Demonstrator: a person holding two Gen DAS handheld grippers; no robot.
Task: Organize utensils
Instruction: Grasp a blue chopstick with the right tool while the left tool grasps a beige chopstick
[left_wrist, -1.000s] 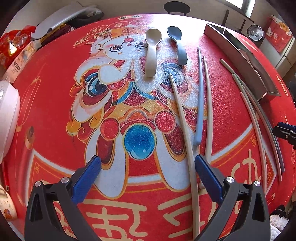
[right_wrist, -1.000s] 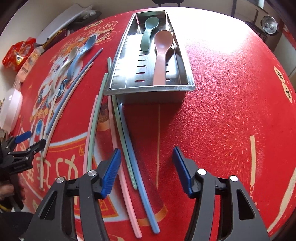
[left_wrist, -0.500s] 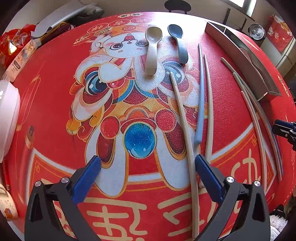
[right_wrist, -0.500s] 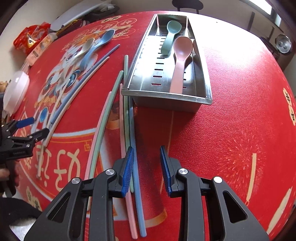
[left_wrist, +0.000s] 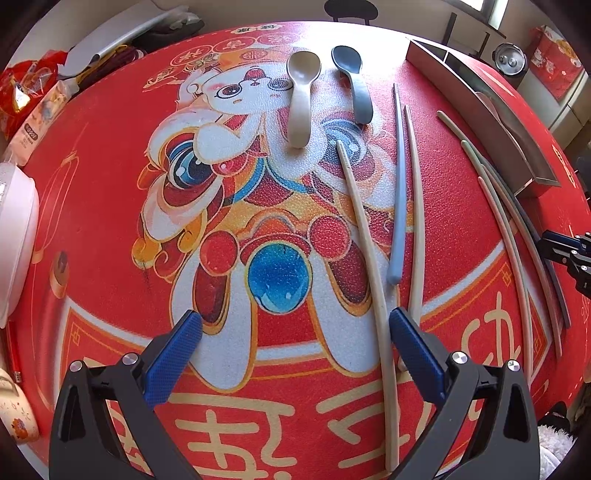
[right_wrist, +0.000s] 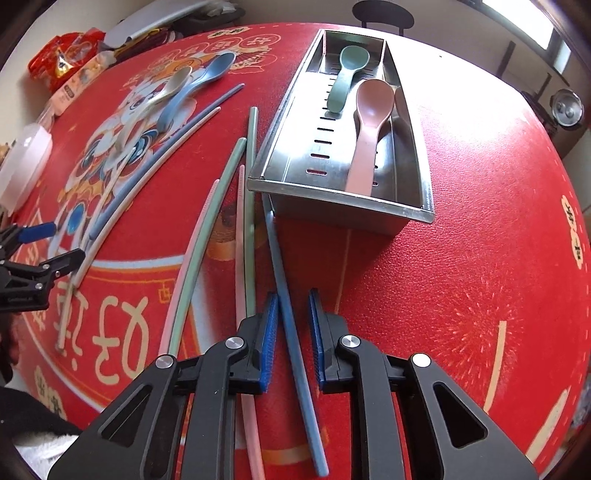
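The blue chopstick (right_wrist: 291, 325) on the mat (right_wrist: 461, 258) is straddled by the closing, nearly shut right gripper (right_wrist: 291, 306), its long axis running between the pads toward the tray (right_wrist: 424, 206).

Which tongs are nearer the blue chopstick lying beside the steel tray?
Right. The right tongs straddle the blue chopstick, their jaws closing around it with a gap visible on each side. The left tongs hang open far off, over the beige chopsticks.
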